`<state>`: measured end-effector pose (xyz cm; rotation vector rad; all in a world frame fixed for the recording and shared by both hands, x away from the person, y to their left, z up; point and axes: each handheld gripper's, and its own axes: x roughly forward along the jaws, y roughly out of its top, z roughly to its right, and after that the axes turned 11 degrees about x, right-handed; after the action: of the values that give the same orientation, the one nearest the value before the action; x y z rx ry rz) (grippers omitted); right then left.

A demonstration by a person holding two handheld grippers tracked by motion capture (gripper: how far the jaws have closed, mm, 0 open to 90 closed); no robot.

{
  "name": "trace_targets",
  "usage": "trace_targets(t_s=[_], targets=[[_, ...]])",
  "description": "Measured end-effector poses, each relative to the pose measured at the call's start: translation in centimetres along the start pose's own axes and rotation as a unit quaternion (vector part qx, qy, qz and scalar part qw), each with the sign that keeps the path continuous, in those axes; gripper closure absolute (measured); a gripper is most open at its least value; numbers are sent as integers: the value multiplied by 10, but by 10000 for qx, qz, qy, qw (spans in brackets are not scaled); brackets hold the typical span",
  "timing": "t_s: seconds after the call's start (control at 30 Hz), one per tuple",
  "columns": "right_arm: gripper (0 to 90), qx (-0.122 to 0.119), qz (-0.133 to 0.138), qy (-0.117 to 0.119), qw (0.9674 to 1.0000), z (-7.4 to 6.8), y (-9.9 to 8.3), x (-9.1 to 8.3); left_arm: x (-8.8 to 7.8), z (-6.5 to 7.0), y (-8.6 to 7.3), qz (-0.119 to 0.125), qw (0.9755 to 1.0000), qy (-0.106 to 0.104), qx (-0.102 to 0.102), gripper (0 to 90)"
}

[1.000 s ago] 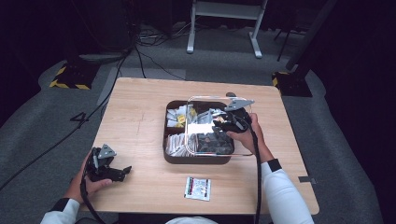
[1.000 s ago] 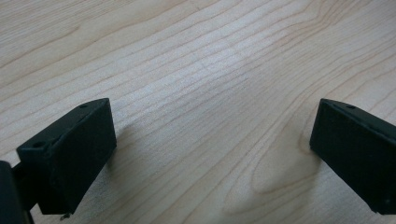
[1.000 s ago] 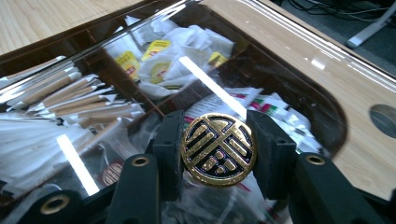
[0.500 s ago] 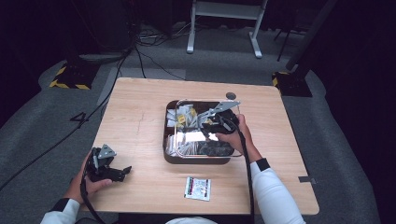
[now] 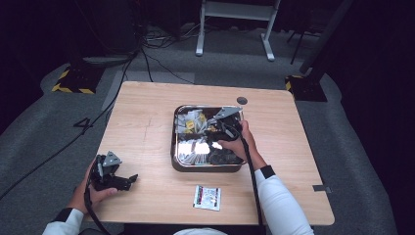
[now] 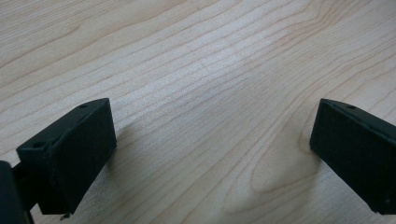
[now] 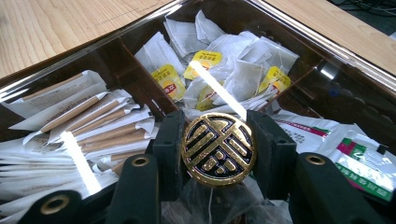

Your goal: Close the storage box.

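My left hand-held gripper (image 5: pixel 128 179) rests on the table (image 5: pixel 147 127), jaws spread, pinching nothing. Ahead of my right hand-held gripper (image 7: pixel 217 148), the box (image 5: pixel 208 166) holds tea bags (image 7: pixel 233 77) and sachets. That gripper pinches the gold knob (image 7: pixel 218 149) of the clear lid (image 5: pixel 208 134), lid nearly seated; release remains. One packet (image 5: pixel 207 197) lies outside. Printing unreadable.

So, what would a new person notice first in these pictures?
First, the round gold and black knob gripped between the jaws of the right gripper, on the clear lid over the divided box of tea bags and paper sachets. Next, the left gripper resting open at the table's near left edge, and one loose packet in front of the box.
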<state>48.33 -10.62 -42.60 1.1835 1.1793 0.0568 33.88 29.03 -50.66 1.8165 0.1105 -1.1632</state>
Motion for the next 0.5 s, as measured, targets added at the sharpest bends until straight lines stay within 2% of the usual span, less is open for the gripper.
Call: trace_targets(t_s=[0.5], targets=[[590, 103, -3, 5, 9999, -2, 1, 12, 0, 0, 0, 4, 10000, -6, -17, 7]])
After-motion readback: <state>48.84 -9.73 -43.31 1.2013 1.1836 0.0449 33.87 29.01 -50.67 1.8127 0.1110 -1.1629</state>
